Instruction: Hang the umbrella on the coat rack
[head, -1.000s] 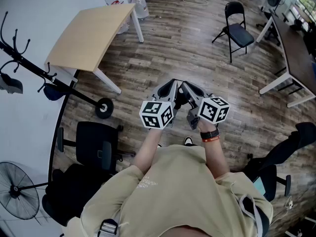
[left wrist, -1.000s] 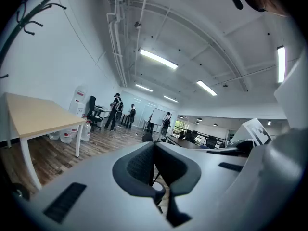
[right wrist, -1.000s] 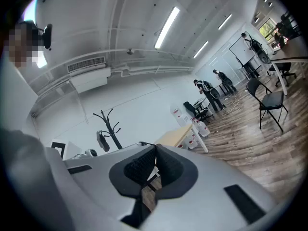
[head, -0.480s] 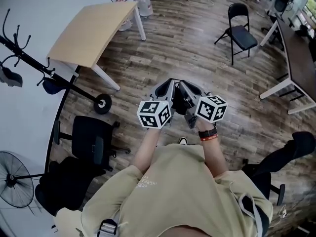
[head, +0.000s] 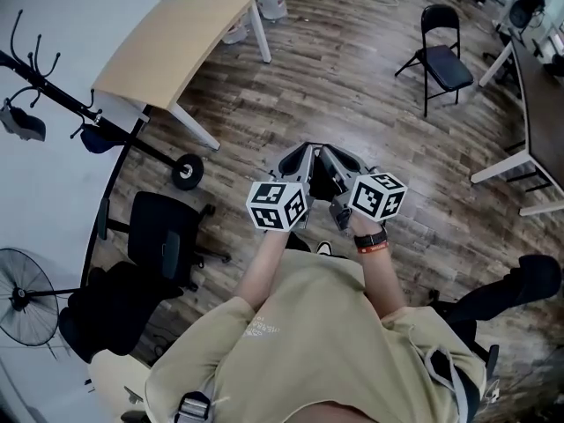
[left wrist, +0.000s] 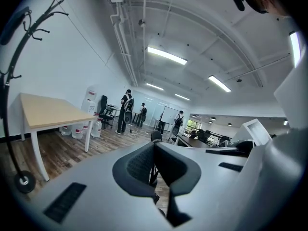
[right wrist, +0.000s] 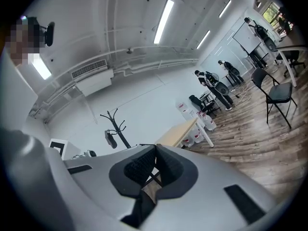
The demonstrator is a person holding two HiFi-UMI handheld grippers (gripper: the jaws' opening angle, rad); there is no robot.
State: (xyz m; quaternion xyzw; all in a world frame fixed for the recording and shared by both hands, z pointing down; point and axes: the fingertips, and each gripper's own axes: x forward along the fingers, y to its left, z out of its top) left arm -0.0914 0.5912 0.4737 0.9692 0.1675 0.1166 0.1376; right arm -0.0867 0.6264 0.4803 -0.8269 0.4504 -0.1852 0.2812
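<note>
The left gripper and right gripper are held side by side before the person's chest, above the wood floor, both pointing forward. In the left gripper view, the left gripper has its jaws pressed together at the tips with nothing between them. The right gripper view shows the right gripper closed the same way and also empty.

The rack stands at the far left by the white wall, well apart from both grippers. A short dark bundle that looks like the folded umbrella hangs near the rack's top, just beside the pole.

From the right gripper, the umbrella hangs under a hook of the rack. Its long axis is close to upright, roughly along the pole, and its lower end points at the floor. Which end is the handle I cannot tell.

A blue thing sits lower on the pole. A table stands beyond the rack, and an office chair is near its base.
</note>
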